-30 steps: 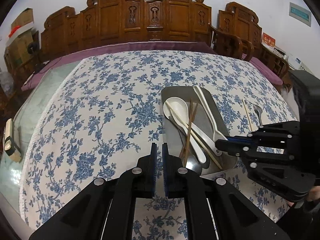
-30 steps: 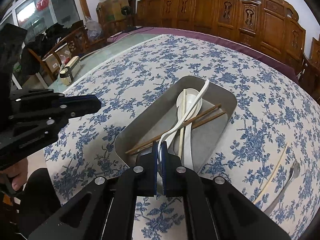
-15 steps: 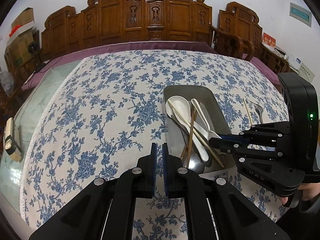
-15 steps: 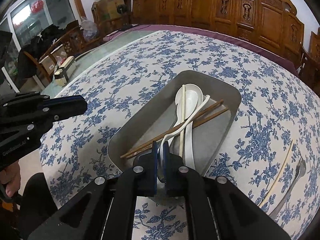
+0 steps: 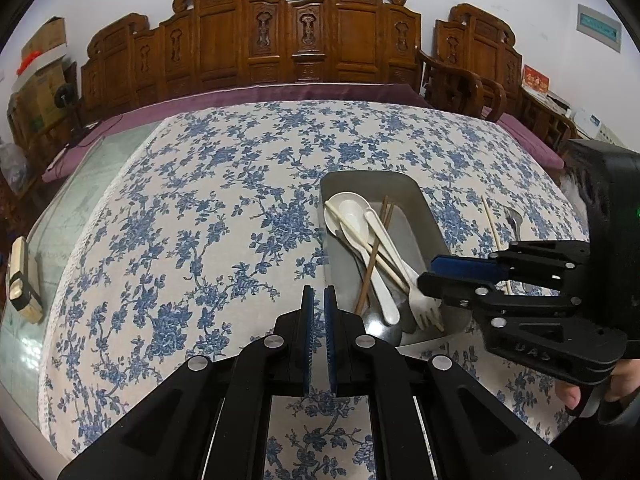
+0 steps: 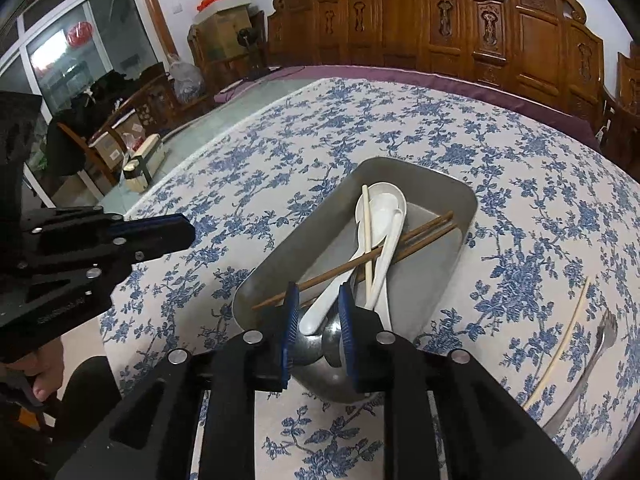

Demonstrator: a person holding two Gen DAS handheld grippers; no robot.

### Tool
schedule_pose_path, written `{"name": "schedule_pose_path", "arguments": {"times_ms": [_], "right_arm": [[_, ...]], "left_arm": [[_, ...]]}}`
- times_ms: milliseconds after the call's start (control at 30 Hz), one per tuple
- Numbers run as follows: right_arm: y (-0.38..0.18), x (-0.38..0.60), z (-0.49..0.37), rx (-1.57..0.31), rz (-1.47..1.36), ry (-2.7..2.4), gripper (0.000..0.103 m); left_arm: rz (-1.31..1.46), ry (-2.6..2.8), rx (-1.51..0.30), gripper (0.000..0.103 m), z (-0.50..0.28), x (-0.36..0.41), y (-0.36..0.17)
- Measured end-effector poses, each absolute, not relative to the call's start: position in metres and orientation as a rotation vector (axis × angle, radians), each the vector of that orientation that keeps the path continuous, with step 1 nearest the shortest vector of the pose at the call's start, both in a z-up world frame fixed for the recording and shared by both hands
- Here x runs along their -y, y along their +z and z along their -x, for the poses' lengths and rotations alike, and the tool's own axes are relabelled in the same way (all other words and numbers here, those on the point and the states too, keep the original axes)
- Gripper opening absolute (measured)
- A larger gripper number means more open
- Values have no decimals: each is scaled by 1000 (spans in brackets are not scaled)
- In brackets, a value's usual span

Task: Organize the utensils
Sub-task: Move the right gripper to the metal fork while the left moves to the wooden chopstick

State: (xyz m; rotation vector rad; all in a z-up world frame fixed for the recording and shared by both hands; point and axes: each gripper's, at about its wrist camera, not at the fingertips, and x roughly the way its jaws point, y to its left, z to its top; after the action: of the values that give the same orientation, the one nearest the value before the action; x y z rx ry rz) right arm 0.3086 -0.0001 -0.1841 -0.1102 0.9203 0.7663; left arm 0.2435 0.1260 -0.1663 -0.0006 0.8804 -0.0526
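A grey metal tray (image 5: 424, 208) (image 6: 464, 196) on the floral tablecloth holds white spoons (image 5: 348, 212) (image 6: 384, 204), a white fork (image 5: 420, 300), brown chopsticks (image 6: 424, 232) and a pale chopstick (image 6: 366, 236). My right gripper (image 6: 318, 316) (image 5: 430, 276) is open and empty over the tray's near end, the white fork lying free below it. My left gripper (image 5: 319, 300) (image 6: 188, 232) is shut and empty, left of the tray above the cloth. A metal fork (image 6: 600, 344) (image 5: 514, 220) and a pale chopstick (image 6: 560, 344) (image 5: 490, 224) lie on the cloth right of the tray.
Carved wooden chairs (image 5: 304, 36) stand along the table's far side. Bare glass tabletop (image 5: 68, 216) shows left of the cloth, with a small cream box (image 5: 20, 280) on it. Cardboard boxes (image 6: 224, 12) and a window are off to the left.
My right gripper has opened and let go of the white fork, which now lies in the tray. The left gripper has stayed put.
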Motion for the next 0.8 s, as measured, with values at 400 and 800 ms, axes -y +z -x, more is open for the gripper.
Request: {"name": "schedule_pose_path", "arguments": {"times_ms": [400, 800], "right_arm": [[-168, 81, -284, -865, 128, 678, 22], [-196, 188, -292, -916, 95, 461, 22]], "left_arm": [[-6, -95, -861, 4, -241, -98, -156], [-26, -163, -849, 28, -250, -48, -157]]}}
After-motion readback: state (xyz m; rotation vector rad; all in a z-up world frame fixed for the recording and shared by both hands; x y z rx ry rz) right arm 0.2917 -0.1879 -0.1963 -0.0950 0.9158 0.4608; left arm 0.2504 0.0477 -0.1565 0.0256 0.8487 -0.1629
